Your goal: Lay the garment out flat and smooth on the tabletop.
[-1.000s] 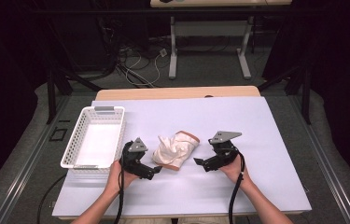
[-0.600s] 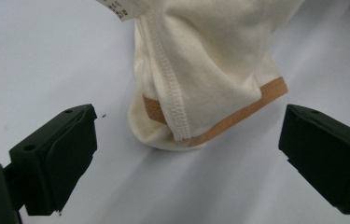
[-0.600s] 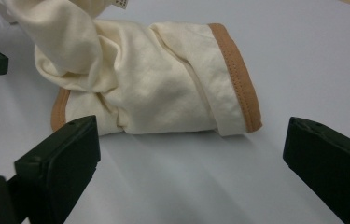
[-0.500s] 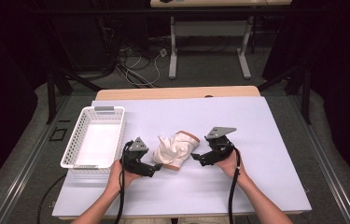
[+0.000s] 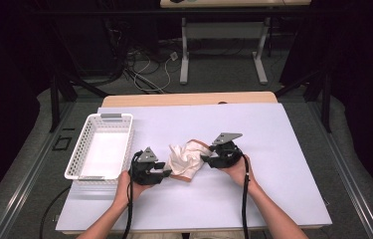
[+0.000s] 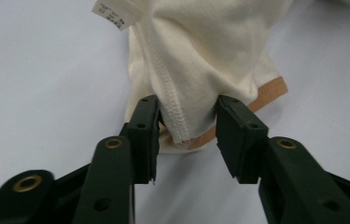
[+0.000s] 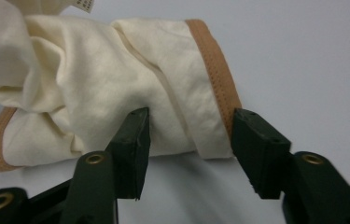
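Note:
A crumpled cream cloth point(image 5: 186, 158) with a tan band lies on the white table top, between my two grippers. My left gripper point(image 5: 168, 172) is at its left edge. In the left gripper view a stitched hem of the cloth point(image 6: 200, 56) hangs between the jaws of the left gripper point(image 6: 186, 135), which have just been closing; the pads stand at its sides. My right gripper point(image 5: 205, 159) is at the cloth's right edge. Its jaws have also just been closing, and the banded end of the cloth point(image 7: 116, 79) lies between the pads of the right gripper point(image 7: 189, 140), not visibly squeezed.
A white mesh basket point(image 5: 77, 149) stands at the left of the table, close to my left hand. The white table cover point(image 5: 283, 149) stretches bare to the right and front. A wooden strip point(image 5: 189, 98) runs along the far edge.
My right gripper has moved left up to the cloth's right end. The jaws of both grippers have narrowed around the cloth. The left hand has stayed in place.

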The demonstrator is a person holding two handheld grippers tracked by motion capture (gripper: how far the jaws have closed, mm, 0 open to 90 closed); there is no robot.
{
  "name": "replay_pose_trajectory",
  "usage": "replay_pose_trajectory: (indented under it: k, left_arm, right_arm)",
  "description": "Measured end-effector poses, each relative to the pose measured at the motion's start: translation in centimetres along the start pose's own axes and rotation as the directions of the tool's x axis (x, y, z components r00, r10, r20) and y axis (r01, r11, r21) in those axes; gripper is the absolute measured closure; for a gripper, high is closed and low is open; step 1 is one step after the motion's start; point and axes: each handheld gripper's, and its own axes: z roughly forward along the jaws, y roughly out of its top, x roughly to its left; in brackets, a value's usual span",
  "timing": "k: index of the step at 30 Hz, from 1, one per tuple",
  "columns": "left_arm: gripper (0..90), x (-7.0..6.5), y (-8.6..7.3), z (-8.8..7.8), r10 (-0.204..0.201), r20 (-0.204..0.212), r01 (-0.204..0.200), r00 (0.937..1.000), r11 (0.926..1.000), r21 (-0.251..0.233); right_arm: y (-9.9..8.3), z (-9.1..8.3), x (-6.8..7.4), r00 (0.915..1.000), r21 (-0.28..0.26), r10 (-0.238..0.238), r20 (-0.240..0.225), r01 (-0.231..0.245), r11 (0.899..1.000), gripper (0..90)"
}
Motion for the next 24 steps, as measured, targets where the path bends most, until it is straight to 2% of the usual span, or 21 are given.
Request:
replay_pose_trajectory:
  k: [1, 2, 3, 4, 5, 6, 7, 8, 9, 12, 13, 23, 24]
  left_arm:
    - [64.4, 0.0, 0.0, 0.0, 0.0, 0.0, 0.0, 1.0, 1.0, 0.0]
    - [64.4, -0.1, -0.1, 0.1, -0.002, 0.006, 0.002, 1.0, 1.0, 0.0]
    - [68.8, -0.1, -0.2, 0.4, 0.006, 0.011, -0.006, 0.9999, 1.0, 0.008]
    - [70.9, -0.1, -0.2, 0.4, 0.006, 0.011, -0.006, 0.9999, 1.0, 0.008]
    - [72.6, -0.2, -0.2, 0.6, 0.006, 0.019, -0.007, 0.9998, 0.9998, 0.018]
    - [74.1, -0.2, -0.2, 0.6, 0.006, 0.019, -0.007, 0.9998, 0.9998, 0.018]
    - [74.1, -0.2, -0.3, 0.8, 0.005, 0.018, -0.005, 0.9998, 0.9999, 0.014]
    - [76.4, -0.3, -0.3, 0.9, 0.006, 0.018, -0.006, 0.9998, 0.9999, 0.013]
    - [77.3, -0.3, -0.3, 0.9, 0.006, 0.018, -0.006, 0.9998, 0.9999, 0.013]
    - [79.3, -0.2, -0.3, 0.8, 0.003, 0.01, -0.003, 0.9999, 1.0, 0.009]
    - [79.6, -0.1, -0.4, 0.7, -0.008, 0.023, 0.007, 0.9997, 0.9999, 0.012]
    - [80.4, 0.5, -0.5, -0.2, -0.019, 0.004, 0.019, 0.9998, 0.9994, -0.029]
    - [80.3, 0.4, -0.5, -0.3, -0.029, 0.005, 0.029, 0.9996, 0.999, -0.034]
  right_arm:
    - [-0.1, 0.1, -0.1, 0.9999, 0.003, 0.009, -0.01, -0.009, 1.0, 57.3]
    - [-0.1, 0.1, -0.1, 0.9999, 0.003, 0.009, -0.01, -0.009, 1.0, 57.3]
    - [-0.3, 0.3, -0.2, 0.9997, 0.013, 0.02, -0.016, -0.02, 1.0, 65.2]
    - [-0.3, 0.3, -0.2, 0.9997, 0.013, 0.02, -0.016, -0.02, 1.0, 65.2]
    - [-0.5, 0.3, -0.3, 0.9992, 0.011, 0.037, -0.014, -0.037, 0.999, 73.8]
    - [-0.6, 0.4, -0.4, 0.9992, 0.007, 0.037, -0.016, -0.037, 0.999, 77.4]
    - [-0.6, 0.4, -0.4, 0.9992, 0.007, 0.037, -0.016, -0.037, 0.999, 77.4]
    - [-0.7, 0.3, -0.4, 0.9986, 0.015, 0.052, -0.007, -0.052, 0.999, 81.3]
    - [-0.7, 0.3, -0.4, 0.9986, 0.015, 0.052, -0.007, -0.052, 0.999, 81.3]
    - [-0.7, 0.1, -0.4, 0.999, -0.006, 0.042, 0.013, -0.042, 0.999, 89.6]
    - [-0.6, -0.1, -0.4, 0.9991, -0.013, 0.04, 0.017, -0.04, 0.999, 89.7]
    - [-0.4, -1.6, 0.0, 0.9987, -0.035, -0.009, 0.051, 0.011, 0.999, 90.0]
    - [-0.4, -1.8, 0.0, 0.9983, -0.039, -0.016, 0.056, 0.018, 0.999, 90.0]
